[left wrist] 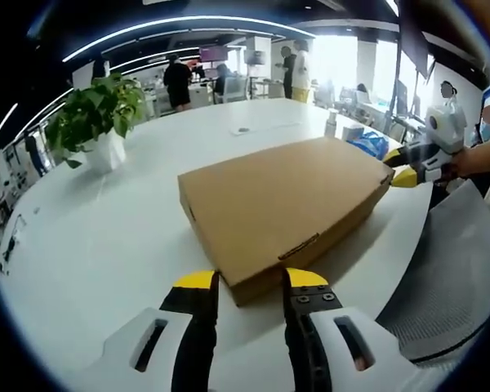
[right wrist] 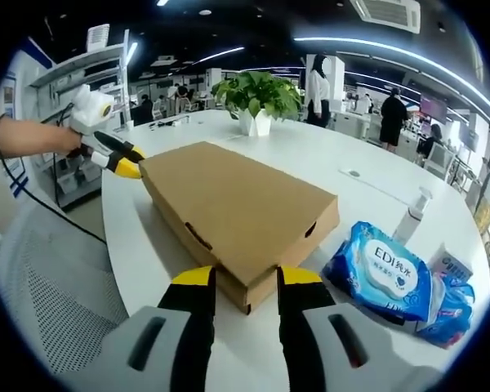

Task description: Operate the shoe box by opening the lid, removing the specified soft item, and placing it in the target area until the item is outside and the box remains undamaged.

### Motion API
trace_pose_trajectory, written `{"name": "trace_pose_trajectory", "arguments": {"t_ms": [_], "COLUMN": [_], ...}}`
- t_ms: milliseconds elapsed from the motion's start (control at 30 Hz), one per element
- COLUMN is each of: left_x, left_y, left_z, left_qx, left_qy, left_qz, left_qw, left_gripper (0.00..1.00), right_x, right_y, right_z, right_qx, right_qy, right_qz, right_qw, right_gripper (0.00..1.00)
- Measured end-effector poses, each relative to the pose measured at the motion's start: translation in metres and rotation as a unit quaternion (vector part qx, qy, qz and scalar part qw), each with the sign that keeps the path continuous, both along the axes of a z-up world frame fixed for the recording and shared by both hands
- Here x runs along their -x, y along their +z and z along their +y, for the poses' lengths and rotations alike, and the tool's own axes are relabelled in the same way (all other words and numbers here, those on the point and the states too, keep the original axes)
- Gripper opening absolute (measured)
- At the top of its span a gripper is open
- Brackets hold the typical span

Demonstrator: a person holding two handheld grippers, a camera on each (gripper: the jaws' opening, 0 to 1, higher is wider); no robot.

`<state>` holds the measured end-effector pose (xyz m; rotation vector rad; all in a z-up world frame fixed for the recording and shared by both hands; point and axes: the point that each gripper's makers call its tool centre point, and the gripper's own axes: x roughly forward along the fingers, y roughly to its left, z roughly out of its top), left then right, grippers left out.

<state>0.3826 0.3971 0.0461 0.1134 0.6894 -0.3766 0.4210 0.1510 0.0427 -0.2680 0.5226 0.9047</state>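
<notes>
A flat brown cardboard shoe box lies on the white table with its lid down. My left gripper stands open at the near corner, its yellow-tipped jaws on either side of that corner. My right gripper reaches the opposite corner from the right, held by a hand. In the right gripper view the same box runs away from me, and the right gripper is open astride its near corner. The left gripper touches the far left corner there. I cannot tell whether any jaw presses the cardboard.
A potted plant in a white pot stands beyond the box. Blue wet-wipe packs and a small bottle lie right of the box. A grey mesh chair sits at the table's edge. People stand far back.
</notes>
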Motion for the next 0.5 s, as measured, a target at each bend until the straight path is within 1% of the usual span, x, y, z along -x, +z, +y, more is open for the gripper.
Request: {"name": "trace_pose_trajectory", "arguments": {"t_ms": [33, 67, 267, 500], "left_x": [0.000, 0.000, -0.004, -0.018], "left_y": [-0.001, -0.002, -0.002, -0.002], "left_z": [-0.001, -0.001, 0.001, 0.002], "left_qx": [-0.002, -0.004, -0.004, -0.007], "left_qy": [-0.001, -0.001, -0.001, -0.003], "left_qz": [0.001, 0.002, 0.001, 0.004], "left_qw": [1.0000, 1.0000, 1.0000, 1.0000], "left_gripper": [0.30, 0.30, 0.30, 0.30], "right_x": [0.000, 0.000, -0.001, -0.015], "right_y": [-0.002, -0.004, -0.003, -0.003], "right_z": [0.000, 0.000, 0.000, 0.001], "right_qx": [0.002, 0.002, 0.000, 0.003], "right_qy": [-0.001, -0.004, -0.008, -0.010], "right_qz": [0.004, 0.001, 0.001, 0.002], "right_qw": [1.0000, 1.0000, 1.0000, 0.9999], "right_gripper": [0.27, 0.27, 0.27, 0.27]}}
